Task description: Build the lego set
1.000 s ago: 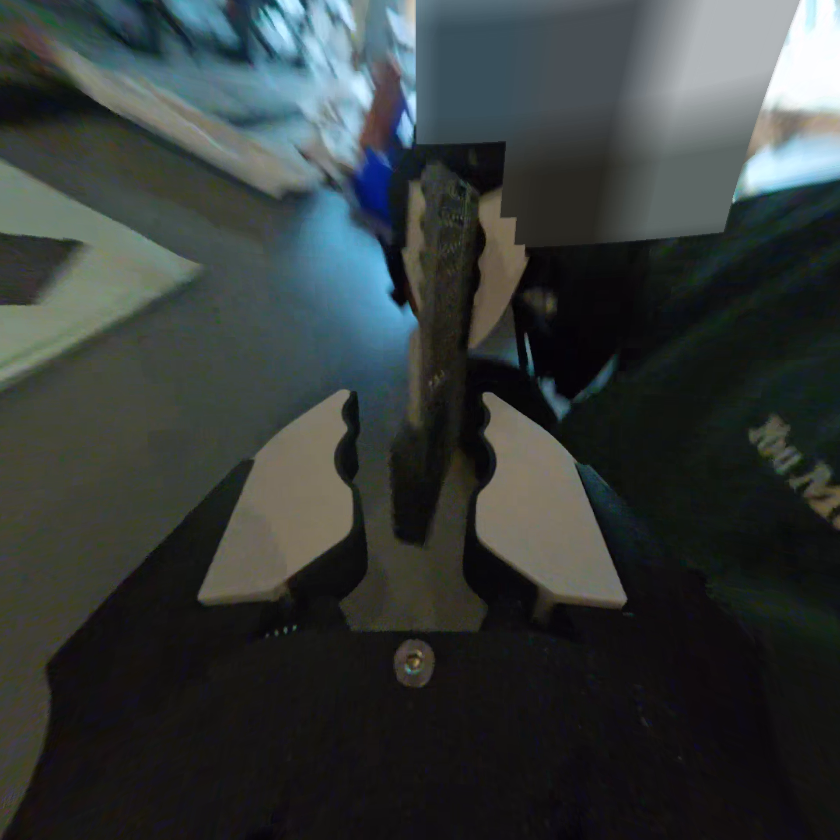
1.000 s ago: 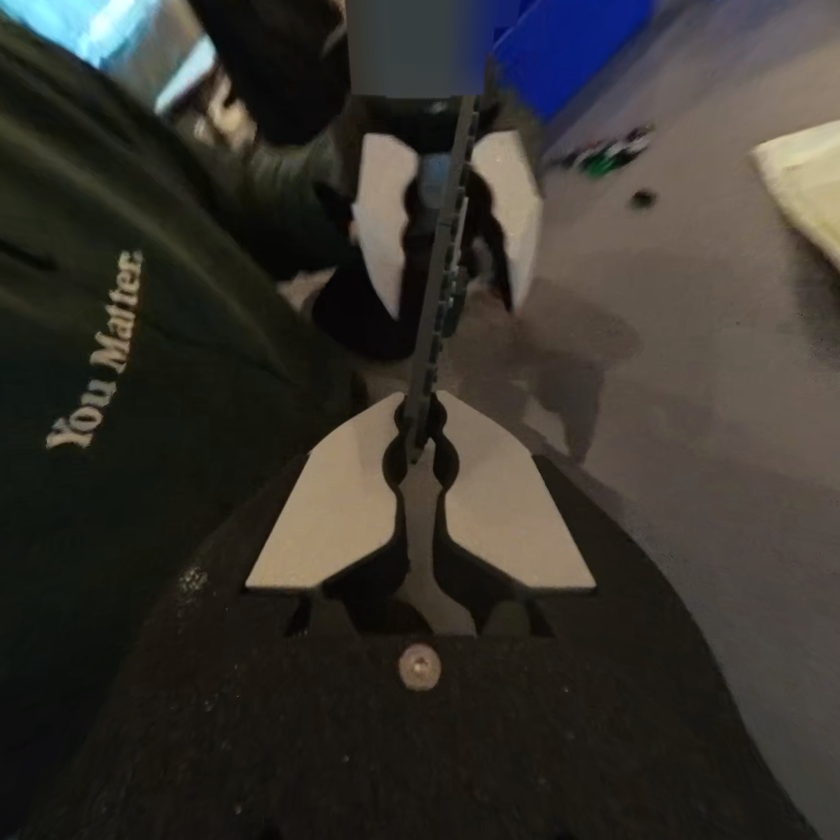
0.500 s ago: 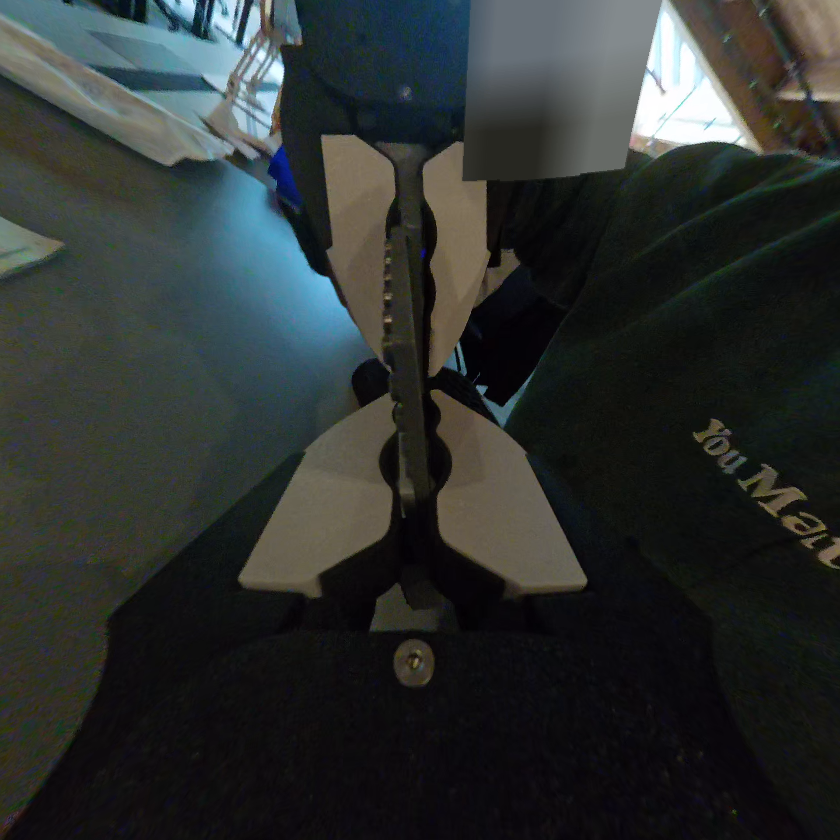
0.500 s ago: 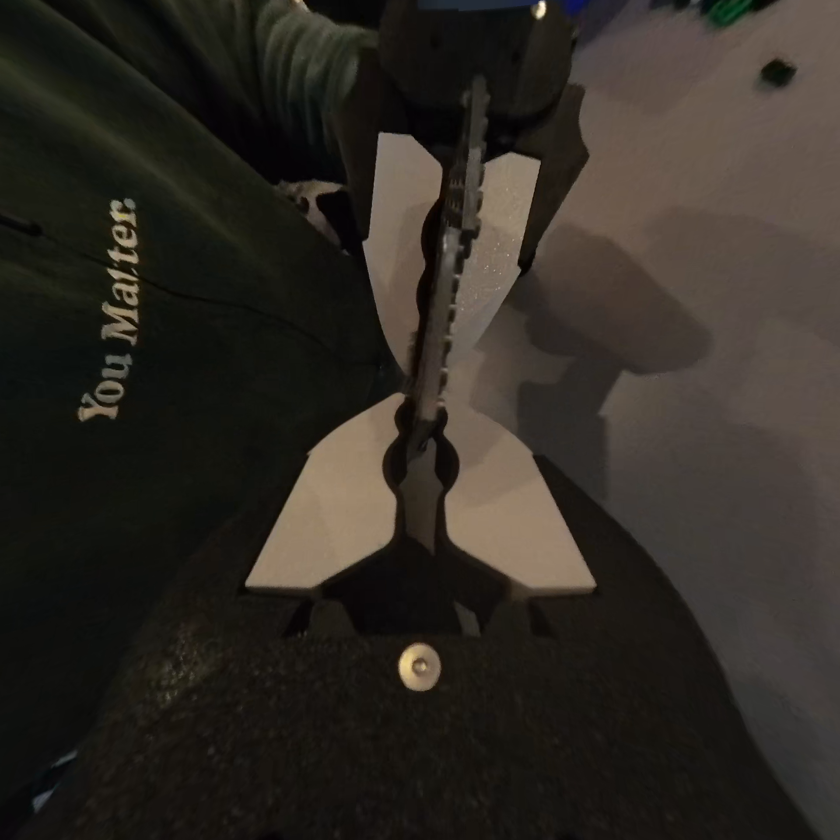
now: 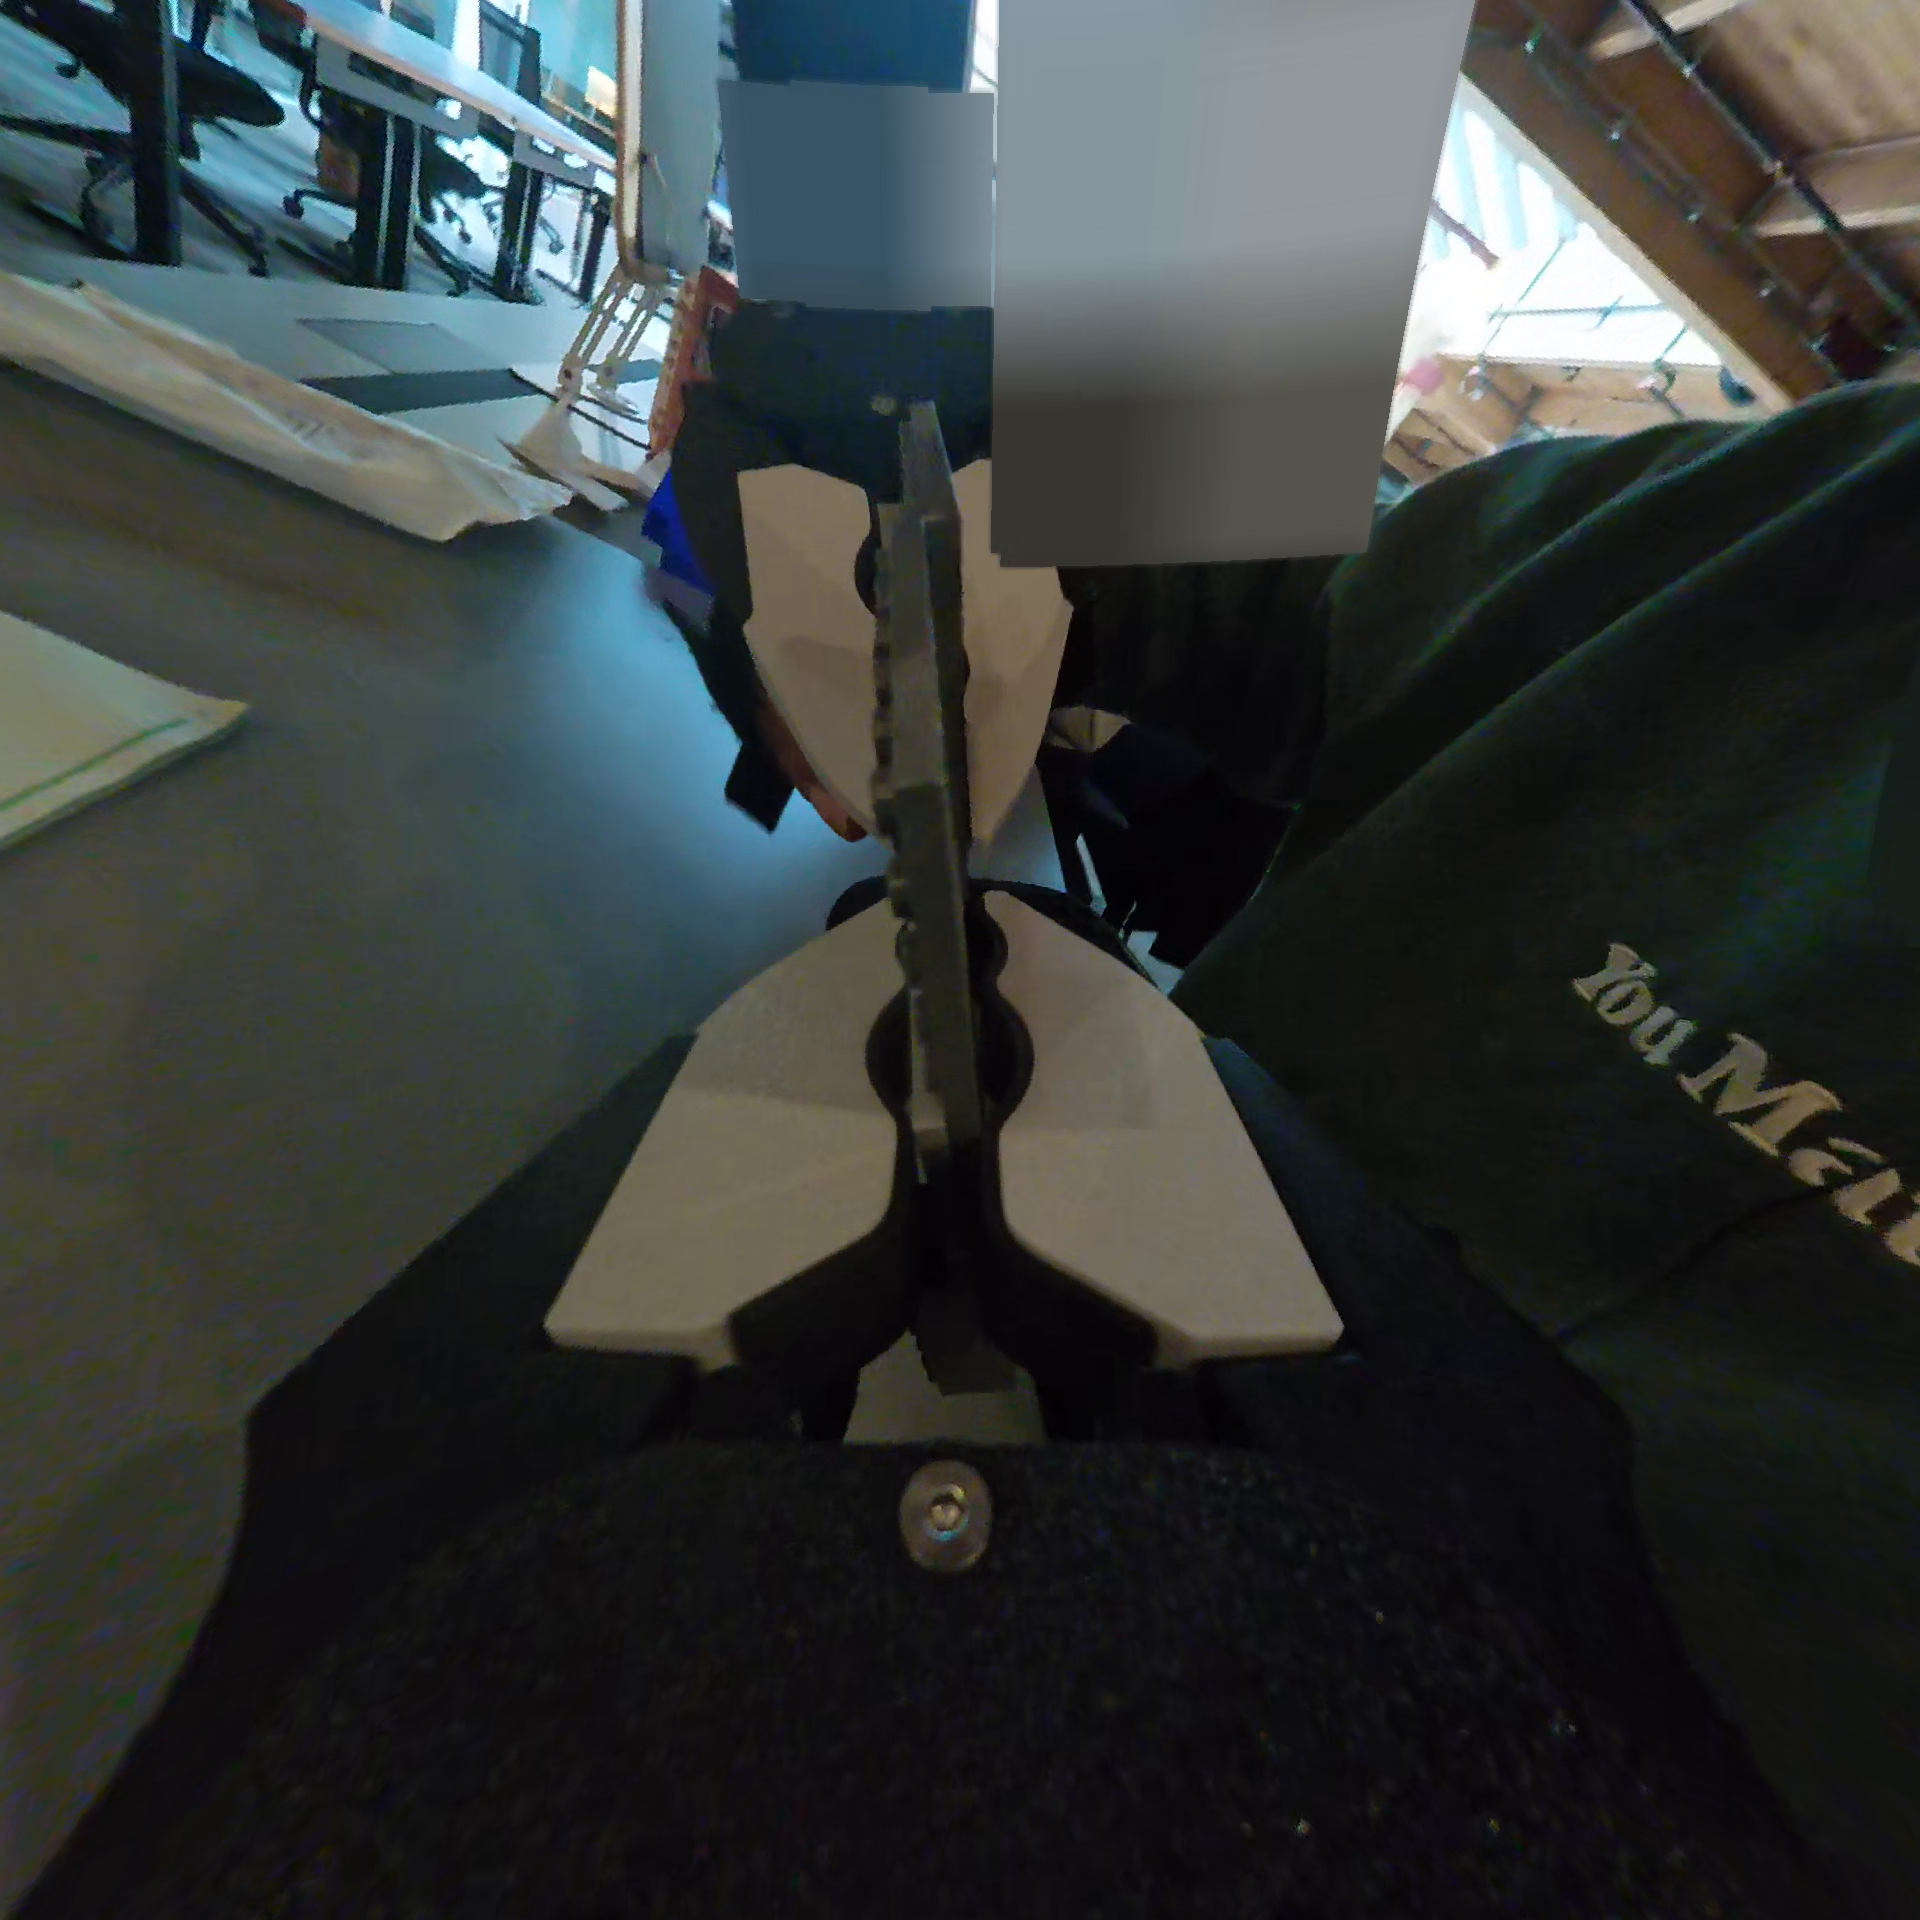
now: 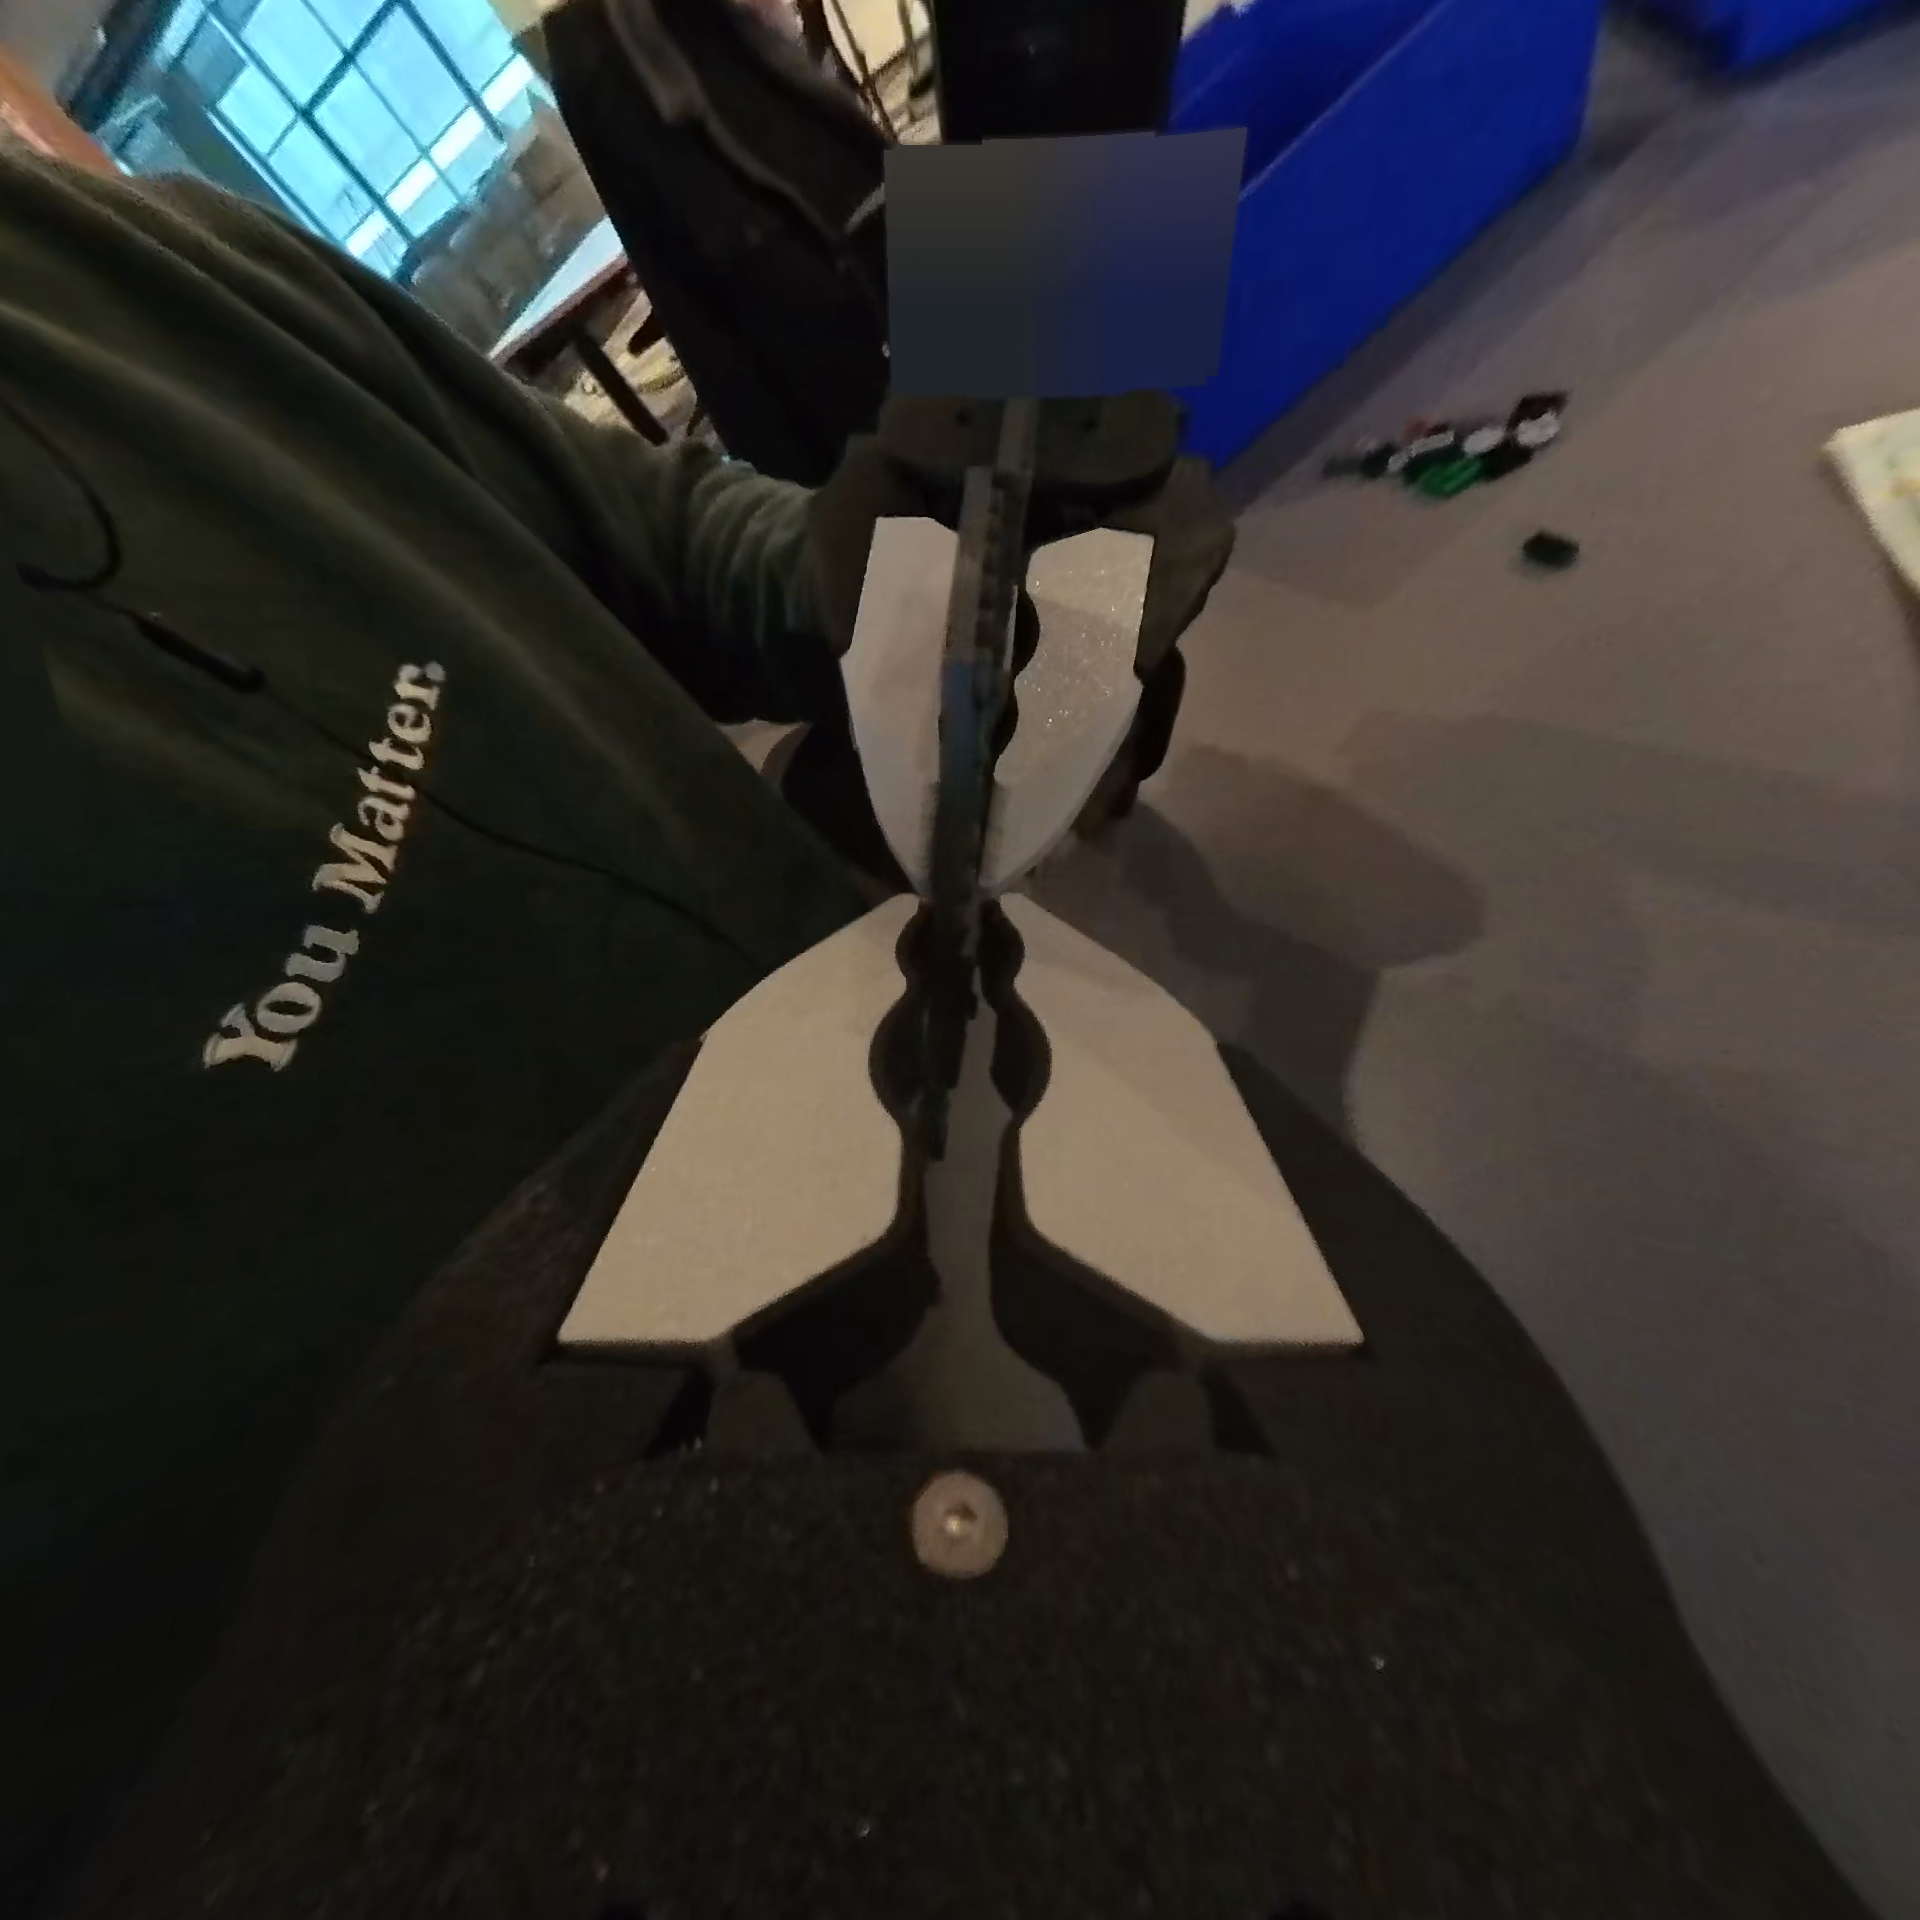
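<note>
A thin dark grey lego plate is held edge-on in the air above the grey table. My left gripper is shut on its near end. My right gripper faces it tip to tip and is shut on the far end. In the right wrist view the same plate runs from my right gripper into the left gripper opposite. The studs face left in the left wrist view. The ends of the plate are hidden inside the jaws.
A person's dark green sweatshirt is close beside both grippers. Loose lego pieces and a single dark piece lie near blue bins. A booklet and white bags lie on the table. My left and right fingertips are right by each other.
My left gripper was open around the plate a second ago and has shut on it. The two grippers have come closer, tip to tip. The right gripper has kept its hold.
</note>
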Available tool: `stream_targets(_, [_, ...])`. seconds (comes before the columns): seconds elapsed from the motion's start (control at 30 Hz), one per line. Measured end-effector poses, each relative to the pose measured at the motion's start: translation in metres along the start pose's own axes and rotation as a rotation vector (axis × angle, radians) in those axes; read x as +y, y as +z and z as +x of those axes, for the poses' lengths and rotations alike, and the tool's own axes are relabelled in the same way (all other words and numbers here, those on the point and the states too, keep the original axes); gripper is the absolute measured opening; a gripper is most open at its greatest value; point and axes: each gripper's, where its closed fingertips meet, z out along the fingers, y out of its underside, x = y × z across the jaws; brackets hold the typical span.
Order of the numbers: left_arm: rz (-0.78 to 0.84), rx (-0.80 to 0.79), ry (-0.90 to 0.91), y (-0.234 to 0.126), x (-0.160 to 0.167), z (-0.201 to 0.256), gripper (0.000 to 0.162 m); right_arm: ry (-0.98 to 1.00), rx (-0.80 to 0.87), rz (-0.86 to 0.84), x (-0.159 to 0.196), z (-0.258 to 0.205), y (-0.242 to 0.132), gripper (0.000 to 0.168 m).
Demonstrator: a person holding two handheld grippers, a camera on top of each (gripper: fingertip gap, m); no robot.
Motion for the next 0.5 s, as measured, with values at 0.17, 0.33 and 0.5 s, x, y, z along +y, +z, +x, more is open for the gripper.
stream_targets(0.17, [-0.072,-0.054,0.142,-0.0026,-0.0003,0.0026,0.009,-0.008,0.034,0.019,-0.002,0.0008,0.001,0.008])
stream_targets(0.33, [-0.059,-0.109,0.14,-0.006,-0.0026,-0.0015,0.005,0.012,0.056,0.033,-0.0026,0.0018,0.0061,0.007])
stream_targets(0.5, [-0.065,-0.106,0.149,-0.0076,0.0009,0.0014,0.006,-0.038,0.072,0.021,-0.0018,-0.0008,0.0095,0.008])
